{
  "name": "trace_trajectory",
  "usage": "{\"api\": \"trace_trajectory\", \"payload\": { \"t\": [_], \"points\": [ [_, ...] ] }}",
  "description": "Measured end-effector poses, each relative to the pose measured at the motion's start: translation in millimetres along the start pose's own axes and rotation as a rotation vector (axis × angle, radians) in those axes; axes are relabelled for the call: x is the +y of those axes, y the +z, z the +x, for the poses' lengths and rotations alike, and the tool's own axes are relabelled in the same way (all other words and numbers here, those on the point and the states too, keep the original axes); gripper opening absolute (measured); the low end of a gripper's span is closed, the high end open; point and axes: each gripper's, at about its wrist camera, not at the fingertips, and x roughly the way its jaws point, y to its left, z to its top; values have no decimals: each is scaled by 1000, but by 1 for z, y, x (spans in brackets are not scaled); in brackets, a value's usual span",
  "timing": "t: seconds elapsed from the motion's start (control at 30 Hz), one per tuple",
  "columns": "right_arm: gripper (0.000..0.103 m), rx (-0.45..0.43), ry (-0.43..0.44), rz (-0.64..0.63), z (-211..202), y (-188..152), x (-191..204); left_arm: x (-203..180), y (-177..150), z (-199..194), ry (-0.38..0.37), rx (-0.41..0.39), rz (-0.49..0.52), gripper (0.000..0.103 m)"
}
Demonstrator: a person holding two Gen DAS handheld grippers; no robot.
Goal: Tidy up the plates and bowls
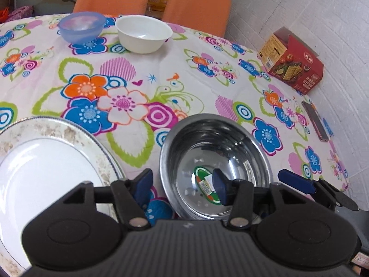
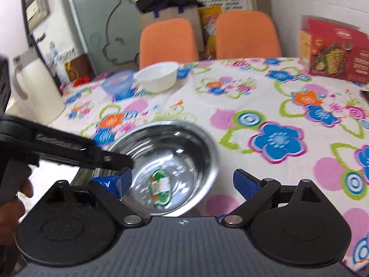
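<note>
While my left gripper (image 1: 182,184) straddles the near-left wall of the steel bowl (image 1: 215,161), one blue pad (image 1: 219,185) sits inside over the green sticker and the other pad (image 1: 144,182) stands outside at the bowl's 9 o'clock. The pads are well apart, so I cannot tell whether they have pinched the wall yet. The bowl sits low in the left wrist view, on the tabletop (image 1: 161,67), with the big white plate (image 1: 46,161) just beside it at 9 o'clock.

I judge the bowl light, stiff and slick: thin polished metal that will not break but could slide out of a weak pinch. The rolled rim is the place to take hold, one pad inside and one outside.

My right gripper (image 2: 182,182) hangs wide open over the bowl's near edge, holding nothing; the left tool crosses that view at 9 o'clock, with part of a hand (image 2: 13,198) at the edge. That view is blurred.

Farther out, at 12 o'clock, a white bowl (image 1: 143,35) and a blue bowl (image 1: 80,28) stand side by side near the far edge. A red box (image 1: 293,62) lies at 2 o'clock, and two orange chairs (image 1: 196,7) stand beyond the tabletop.
</note>
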Motion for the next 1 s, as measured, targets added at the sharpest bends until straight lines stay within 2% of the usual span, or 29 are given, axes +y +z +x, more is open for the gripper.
{"api": "trace_trajectory", "payload": {
  "t": [0.1,0.2,0.33,0.43,0.63,0.77,0.87,1.0],
  "points": [
    [82,-29,-10,56,-8,7,-14,4,5,-12,14,-44,-10,51],
    [82,-20,3,79,-4,18,-21,13,14,-15,45,-60,-27,51],
    [82,-22,16,-3,12,52,-15,29,25,-15,54,-67,-66,52],
    [82,-9,0,-72,41,86,-8,41,40,-11,67,-75,-107,52],
    [82,74,36,-73,128,146,4,71,113,7,61,-126,-267,52],
    [82,127,19,-146,179,164,18,91,152,34,76,-135,-397,52],
    [82,140,30,-187,203,173,23,105,169,57,71,-122,-493,52],
    [82,132,36,-244,226,186,28,112,184,82,54,-105,-565,52]
  ]
}}
